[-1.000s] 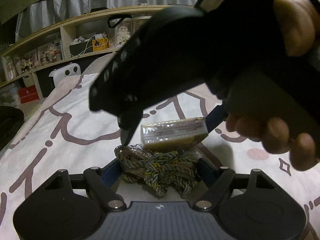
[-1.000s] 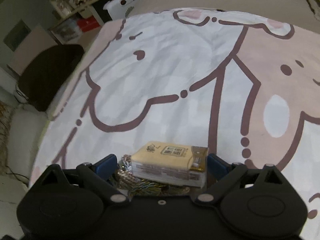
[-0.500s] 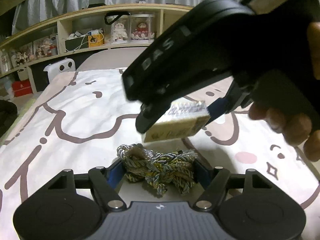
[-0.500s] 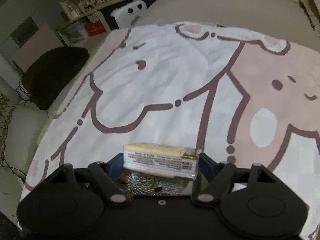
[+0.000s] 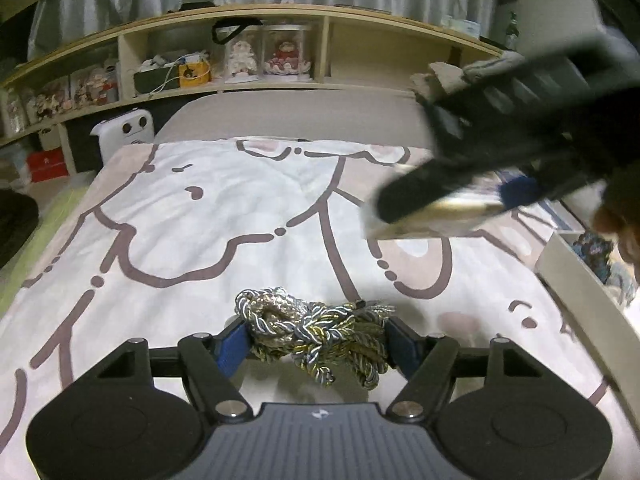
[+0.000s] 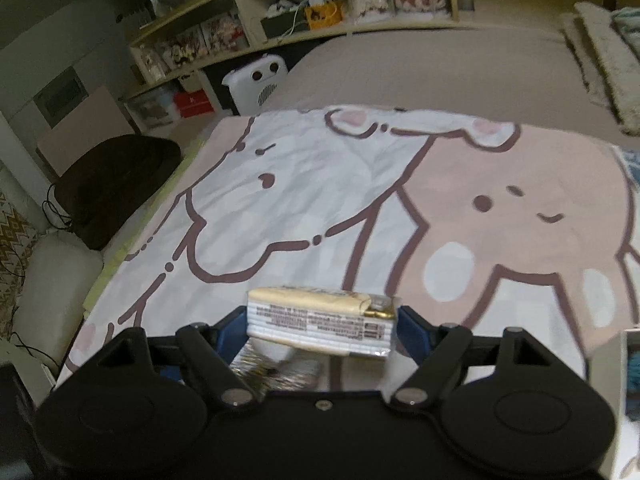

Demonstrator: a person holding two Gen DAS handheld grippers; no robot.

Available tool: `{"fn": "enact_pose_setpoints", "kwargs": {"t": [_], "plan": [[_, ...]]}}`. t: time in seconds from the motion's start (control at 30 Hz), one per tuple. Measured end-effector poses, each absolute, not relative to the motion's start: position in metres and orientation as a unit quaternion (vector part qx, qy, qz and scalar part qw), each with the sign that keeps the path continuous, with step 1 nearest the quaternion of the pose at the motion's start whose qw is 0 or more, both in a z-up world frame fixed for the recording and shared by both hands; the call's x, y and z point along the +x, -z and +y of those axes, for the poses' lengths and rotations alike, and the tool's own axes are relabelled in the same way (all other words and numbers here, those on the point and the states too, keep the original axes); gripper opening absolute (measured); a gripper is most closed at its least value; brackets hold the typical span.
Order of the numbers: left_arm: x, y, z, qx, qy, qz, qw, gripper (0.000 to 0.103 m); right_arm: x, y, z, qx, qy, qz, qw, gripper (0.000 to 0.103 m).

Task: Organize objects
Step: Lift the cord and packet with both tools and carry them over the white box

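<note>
Left wrist view: left claw (image 5: 316, 336) is clamped on the tangled grey-and-gold braided cord bundle (image 5: 316, 332), blue pads pressing both sides. A second ago the right claw (image 5: 472, 184) sat directly ahead of it, with the cream plastic-wrapped tissue pack (image 5: 432, 220) lying on top of the cord. Now that claw has pulled off to the upper right and carries the pack clear of the cord. Judgement: the two items are separated, each in its own claw, ready to sort. A white open box (image 5: 576, 276) sits to the right, likely the drop spot. The right claw is motion-blurred; the pack shows only as a smeared edge, and the box contents are cut off by the frame.

Right wrist view: right claw (image 6: 322, 328) grips the tissue pack (image 6: 320, 320) across its short ends, held above the cartoon-printed bed cover (image 6: 320, 184). A second ago the cord lay right under the pack; now only a blurred silvery patch shows below it. I can't tell whether the pack is fully clear of it. The box corner at right is cropped.
</note>
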State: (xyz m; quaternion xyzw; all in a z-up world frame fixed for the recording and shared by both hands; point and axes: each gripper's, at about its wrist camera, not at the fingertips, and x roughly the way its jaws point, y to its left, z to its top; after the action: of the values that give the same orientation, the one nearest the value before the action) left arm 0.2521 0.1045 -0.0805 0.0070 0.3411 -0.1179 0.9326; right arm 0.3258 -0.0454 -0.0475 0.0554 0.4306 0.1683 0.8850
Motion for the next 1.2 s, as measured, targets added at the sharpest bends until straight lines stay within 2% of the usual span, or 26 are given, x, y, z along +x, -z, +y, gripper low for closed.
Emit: {"fn": "enact_pose_setpoints", "kwargs": {"t": [0.43,1.2], "plan": [[0.225,0.045,0.099,-0.023,0.098,0.352,0.930,0.073,0.271,0.021,-0.083,0.048,-0.158,0.385,0.908,0.080],[0.173,0.002,0.074,-0.005,0.111,0.329,0.938,0.073,0.183,-0.001,-0.145,0.042,-0.120,0.328,0.936,0.080]]}}
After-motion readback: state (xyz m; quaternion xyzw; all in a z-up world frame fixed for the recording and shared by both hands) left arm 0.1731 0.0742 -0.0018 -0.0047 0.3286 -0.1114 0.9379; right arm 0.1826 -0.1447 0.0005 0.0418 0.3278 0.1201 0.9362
